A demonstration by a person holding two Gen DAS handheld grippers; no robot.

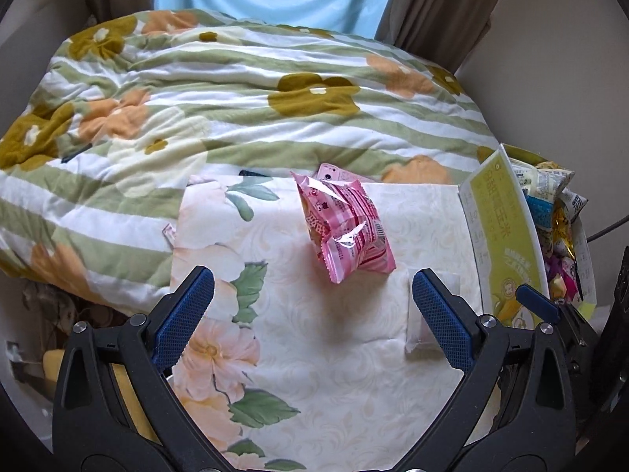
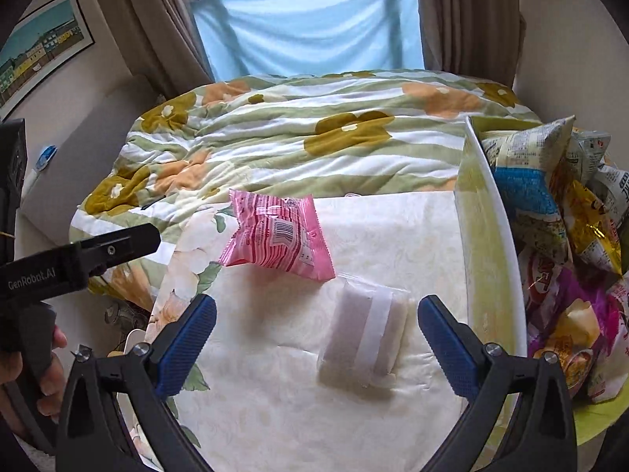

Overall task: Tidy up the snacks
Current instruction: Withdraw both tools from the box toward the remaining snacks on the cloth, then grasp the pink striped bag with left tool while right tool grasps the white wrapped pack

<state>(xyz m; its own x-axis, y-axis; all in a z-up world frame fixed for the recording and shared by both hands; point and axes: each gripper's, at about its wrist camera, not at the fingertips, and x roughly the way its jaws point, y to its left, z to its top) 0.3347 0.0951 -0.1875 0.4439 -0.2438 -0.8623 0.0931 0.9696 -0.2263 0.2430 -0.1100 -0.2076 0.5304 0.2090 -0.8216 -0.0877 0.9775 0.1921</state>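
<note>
A pink snack packet (image 1: 346,228) lies on a cream floral cloth (image 1: 314,354); it also shows in the right wrist view (image 2: 277,238). A clear-wrapped white snack (image 2: 363,344) lies on the cloth, between the fingers of my right gripper (image 2: 316,338), which is open and empty just above it. In the left wrist view the same white snack (image 1: 418,326) lies by the right finger. My left gripper (image 1: 312,314) is open and empty, short of the pink packet. A yellow-green box (image 2: 487,244) at the right holds several snack bags (image 2: 550,212).
A green-striped flowered quilt (image 1: 236,98) covers the bed behind the cloth. A pink phone (image 1: 334,173) peeks out behind the pink packet. The box flap (image 1: 499,236) stands upright at the cloth's right edge. Curtains and a window are at the back.
</note>
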